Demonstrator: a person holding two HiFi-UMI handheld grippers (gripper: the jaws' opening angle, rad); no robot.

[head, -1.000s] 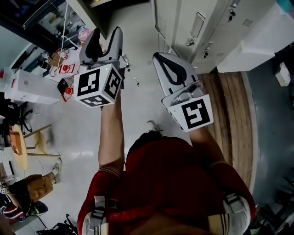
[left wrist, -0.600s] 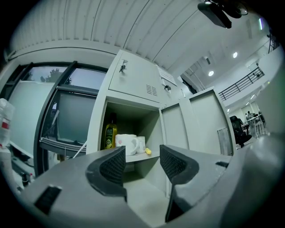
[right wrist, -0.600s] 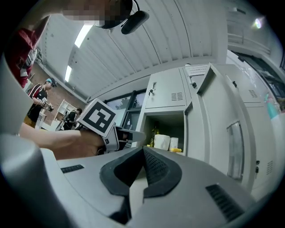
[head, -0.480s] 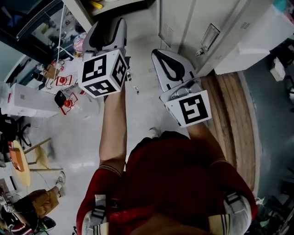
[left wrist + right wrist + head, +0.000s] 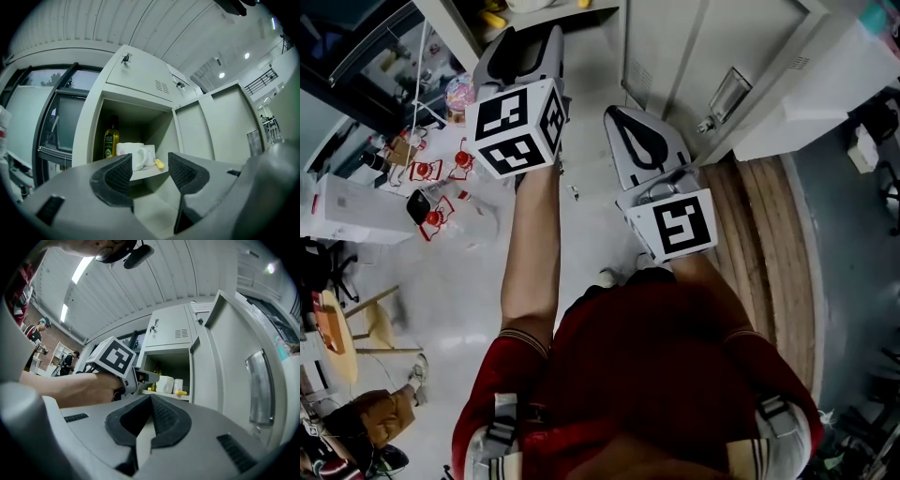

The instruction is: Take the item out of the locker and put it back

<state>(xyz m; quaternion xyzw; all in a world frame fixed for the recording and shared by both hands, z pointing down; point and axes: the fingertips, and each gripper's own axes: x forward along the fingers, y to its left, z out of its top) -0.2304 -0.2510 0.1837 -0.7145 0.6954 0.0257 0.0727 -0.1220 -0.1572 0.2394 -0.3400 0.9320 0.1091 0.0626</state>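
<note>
L tool (image 5: 149,172) wide apart, empty, has crept up-frame twd open locker (image 5: 164,135); R tool (image 5: 149,420) closed, empty. Pick-up looks near.

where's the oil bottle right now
In the left gripper view, the oil bottle stands at the back left of the open locker compartment, just left of the white mug.
</note>
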